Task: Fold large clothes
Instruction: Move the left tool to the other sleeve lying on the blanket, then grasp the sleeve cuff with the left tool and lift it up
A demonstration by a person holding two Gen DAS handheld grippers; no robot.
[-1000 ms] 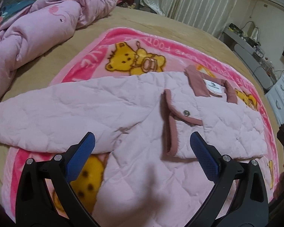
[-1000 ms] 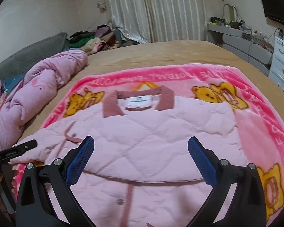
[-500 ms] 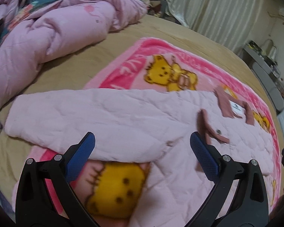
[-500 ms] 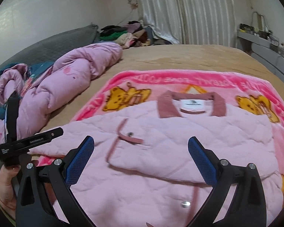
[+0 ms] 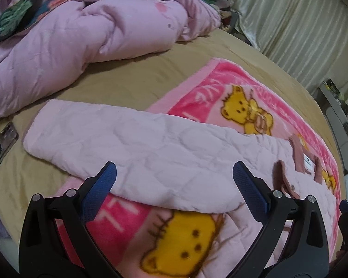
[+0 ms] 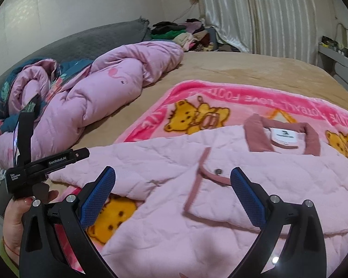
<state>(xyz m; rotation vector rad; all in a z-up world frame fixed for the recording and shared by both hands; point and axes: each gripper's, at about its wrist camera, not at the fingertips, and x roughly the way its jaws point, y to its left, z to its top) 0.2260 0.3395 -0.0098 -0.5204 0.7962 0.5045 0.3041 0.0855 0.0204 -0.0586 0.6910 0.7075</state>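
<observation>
A pale pink quilted jacket [image 6: 255,185] with dusty-rose collar and trim lies on a pink bear-print blanket [image 6: 220,95]. Its right side is folded inward across the chest. Its left sleeve [image 5: 139,148] stretches out flat to the left, past the blanket edge onto the tan bedspread. My left gripper [image 5: 174,180] hovers open just above the near edge of that sleeve, holding nothing. My right gripper [image 6: 171,185] is open over the jacket's front, near a snap button [image 6: 218,171]. The left gripper's body [image 6: 46,162] and the hand holding it show at the left of the right wrist view.
A bunched pink duvet [image 5: 81,34] lies along the left of the bed [image 5: 139,81]. A phone [image 5: 2,146] rests on the bedspread near the sleeve cuff. Piled clothes [image 6: 185,32] and curtains [image 6: 266,16] stand at the back; a shelf [image 6: 336,58] is at the right.
Both grippers have swung to the left. The left one now looks at the outstretched sleeve and cuff instead of the jacket's chest. Both stayed open; the jacket has not moved.
</observation>
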